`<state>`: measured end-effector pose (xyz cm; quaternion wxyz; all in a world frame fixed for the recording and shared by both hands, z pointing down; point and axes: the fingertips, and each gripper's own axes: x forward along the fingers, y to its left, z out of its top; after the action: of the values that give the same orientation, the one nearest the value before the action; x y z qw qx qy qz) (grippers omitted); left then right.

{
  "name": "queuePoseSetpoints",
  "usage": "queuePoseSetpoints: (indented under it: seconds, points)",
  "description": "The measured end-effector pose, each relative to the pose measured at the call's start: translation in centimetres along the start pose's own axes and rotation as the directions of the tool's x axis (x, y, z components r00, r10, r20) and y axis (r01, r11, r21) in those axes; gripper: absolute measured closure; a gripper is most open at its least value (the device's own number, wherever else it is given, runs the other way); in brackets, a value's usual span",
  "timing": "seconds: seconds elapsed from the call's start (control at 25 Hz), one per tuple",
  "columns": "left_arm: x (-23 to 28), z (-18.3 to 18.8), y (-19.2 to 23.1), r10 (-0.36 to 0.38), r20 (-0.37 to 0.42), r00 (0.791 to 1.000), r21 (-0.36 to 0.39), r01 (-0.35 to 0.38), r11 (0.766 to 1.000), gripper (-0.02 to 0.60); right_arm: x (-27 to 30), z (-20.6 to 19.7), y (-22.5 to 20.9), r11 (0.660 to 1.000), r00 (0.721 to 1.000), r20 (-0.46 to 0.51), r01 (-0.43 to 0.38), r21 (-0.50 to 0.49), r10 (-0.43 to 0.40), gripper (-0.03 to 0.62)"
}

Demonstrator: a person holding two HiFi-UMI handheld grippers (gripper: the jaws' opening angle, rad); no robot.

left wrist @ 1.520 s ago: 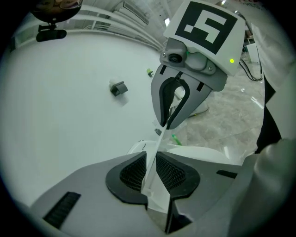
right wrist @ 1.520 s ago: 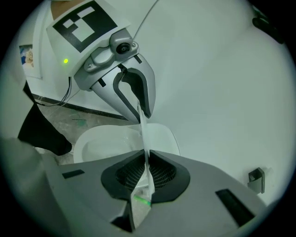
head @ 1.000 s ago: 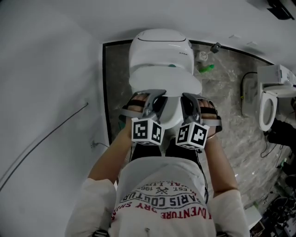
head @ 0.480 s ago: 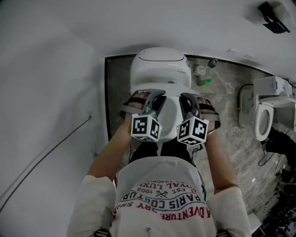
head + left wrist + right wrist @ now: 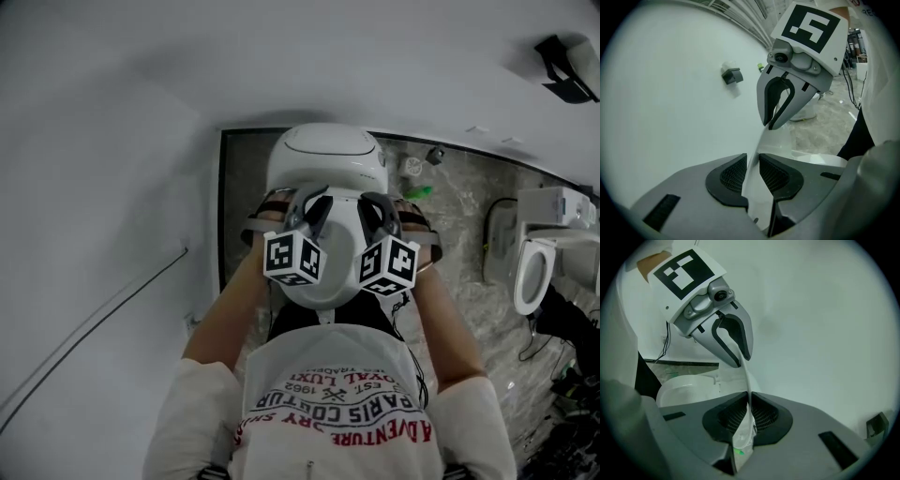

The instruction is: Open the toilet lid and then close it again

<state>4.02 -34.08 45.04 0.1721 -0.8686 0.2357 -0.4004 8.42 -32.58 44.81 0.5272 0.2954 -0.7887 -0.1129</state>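
In the head view the white toilet lid [image 5: 330,262] stands tilted up in front of the tank [image 5: 326,155]. Both grippers hold its front edge. My left gripper [image 5: 314,202] is on the left part of the edge, and the lid [image 5: 753,187] fills the gap between the dark pads [image 5: 732,174]. Those jaws have just been opening, with the lid still between them. My right gripper [image 5: 375,204] is shut on the right part. Up close, the thin lid edge [image 5: 743,437] runs between the right gripper's [image 5: 750,401] pads. Each gripper view also shows the other gripper clamped further along.
A white wall with a thin cable [image 5: 103,309] closes off the left side. On the marble floor [image 5: 459,216] to the right stand a second toilet [image 5: 534,272] and some cables. A green object [image 5: 420,192] lies beside the tank. The person's torso fills the bottom.
Both grippers have moved up and toward the tank with the lid between them. The lid has swung up from nearly flat to steeply tilted.
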Motion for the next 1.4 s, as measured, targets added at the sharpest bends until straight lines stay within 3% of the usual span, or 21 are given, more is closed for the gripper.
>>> queuePoseSetpoints:
  seconds: [0.28, 0.72, 0.92, 1.24, 1.4]
  points:
    - [2.6, -0.1, 3.0, 0.017, -0.003, 1.0, -0.08, -0.017, 0.997, 0.48, 2.1, -0.2, -3.1, 1.0, 0.999, 0.034, -0.027, 0.0, 0.027, 0.56]
    - [6.7, -0.8, 6.9, -0.003, 0.01, 1.0, -0.028, 0.004, 1.0, 0.477, 5.9, -0.4, -7.5, 0.997, 0.995, 0.076, -0.074, 0.018, 0.072, 0.56]
    - [7.7, -1.1, 7.8, -0.024, 0.003, 1.0, -0.04, 0.024, 0.999, 0.477, 6.9, -0.3, -8.4, 0.994, 0.991, 0.092, -0.105, 0.03, 0.101, 0.56]
    - [8.2, -1.4, 8.3, -0.076, -0.025, 0.997, -0.062, 0.075, 0.995, 0.474, 7.4, -0.3, -8.7, 0.996, 0.992, 0.094, -0.083, 0.014, 0.082, 0.559]
    - [8.0, -1.5, 8.4, -0.082, -0.046, 0.996, -0.044, 0.08, 0.996, 0.472, 7.5, -0.4, -8.8, 0.993, 0.994, 0.082, -0.082, 0.088, 0.075, 0.559]
